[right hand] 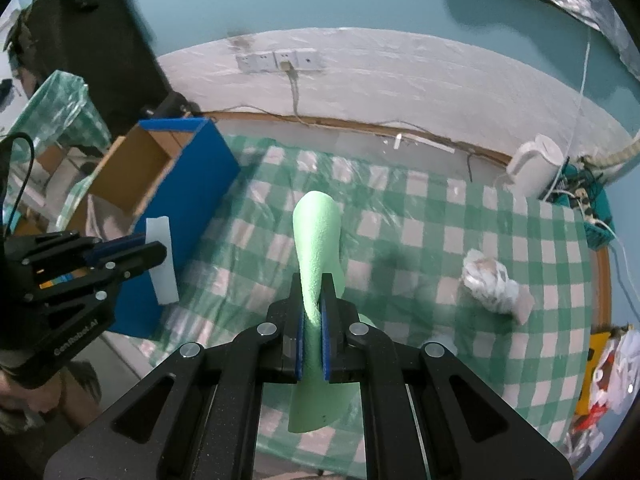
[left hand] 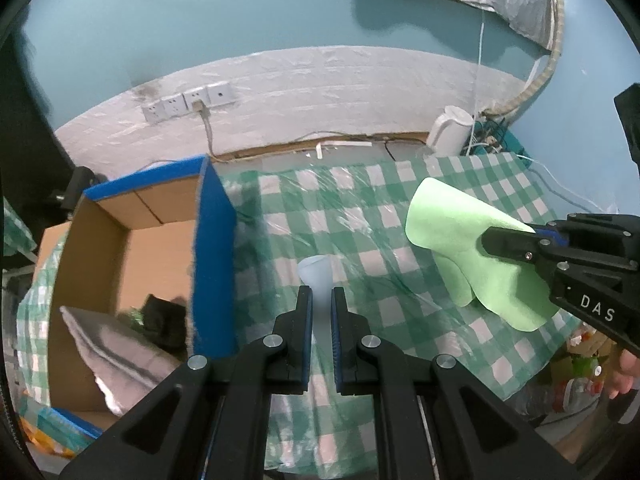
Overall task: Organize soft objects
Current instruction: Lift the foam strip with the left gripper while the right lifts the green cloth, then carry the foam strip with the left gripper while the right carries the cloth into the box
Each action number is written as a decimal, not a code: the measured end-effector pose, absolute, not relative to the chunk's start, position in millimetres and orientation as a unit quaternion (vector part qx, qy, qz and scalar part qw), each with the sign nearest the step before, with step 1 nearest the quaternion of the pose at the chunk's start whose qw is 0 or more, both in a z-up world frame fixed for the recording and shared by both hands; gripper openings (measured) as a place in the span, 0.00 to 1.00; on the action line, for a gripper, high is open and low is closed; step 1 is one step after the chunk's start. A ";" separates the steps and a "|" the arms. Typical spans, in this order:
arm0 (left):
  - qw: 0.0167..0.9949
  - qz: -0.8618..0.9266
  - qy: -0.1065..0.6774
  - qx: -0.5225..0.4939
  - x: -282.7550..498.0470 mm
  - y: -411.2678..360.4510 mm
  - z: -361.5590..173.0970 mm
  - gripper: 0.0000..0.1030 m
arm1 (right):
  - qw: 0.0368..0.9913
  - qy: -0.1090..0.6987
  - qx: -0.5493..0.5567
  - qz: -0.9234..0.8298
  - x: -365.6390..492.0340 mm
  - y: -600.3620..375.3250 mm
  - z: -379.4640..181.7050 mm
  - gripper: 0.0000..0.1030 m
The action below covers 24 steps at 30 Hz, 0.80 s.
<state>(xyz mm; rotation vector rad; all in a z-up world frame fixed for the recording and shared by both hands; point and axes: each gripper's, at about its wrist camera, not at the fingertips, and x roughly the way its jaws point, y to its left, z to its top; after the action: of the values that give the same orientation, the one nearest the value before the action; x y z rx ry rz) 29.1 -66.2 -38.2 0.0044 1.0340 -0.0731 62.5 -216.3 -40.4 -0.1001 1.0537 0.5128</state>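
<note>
Both my grippers clenched on soft pieces!
Left gripper (left hand: 321,300) grips the pale white foam strip (right hand: 162,260) beside the blue-sided cardboard box (left hand: 214,256); right gripper (right hand: 313,288) grips the light green foam sheet (right hand: 318,240).

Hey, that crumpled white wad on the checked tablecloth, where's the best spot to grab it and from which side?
Take the crumpled white wad from above, pinching across its bunched middle. It sits loose on the checked tablecloth with folds sticking up and nothing close around it, so a top approach probably catches enough material. Both grippers are full now, so one must first let go.
</note>
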 end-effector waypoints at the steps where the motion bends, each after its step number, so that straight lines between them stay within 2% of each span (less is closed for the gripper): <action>1: 0.870 -0.032 0.491 0.003 27.9 -63.8 -36.0 0.08 | 0.833 0.494 -0.048 0.244 62.4 -212.8 -37.7 0.06; 24: 0.887 0.028 0.459 -0.038 1.9 34.3 -11.2 0.08 | 0.823 0.468 -0.081 0.313 59.7 -99.7 -4.1 0.06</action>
<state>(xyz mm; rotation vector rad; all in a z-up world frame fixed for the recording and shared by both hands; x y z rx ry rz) 1.9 34.3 -11.2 -0.0793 0.9536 0.0586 59.7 -99.7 -4.1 -0.1715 0.9952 0.6655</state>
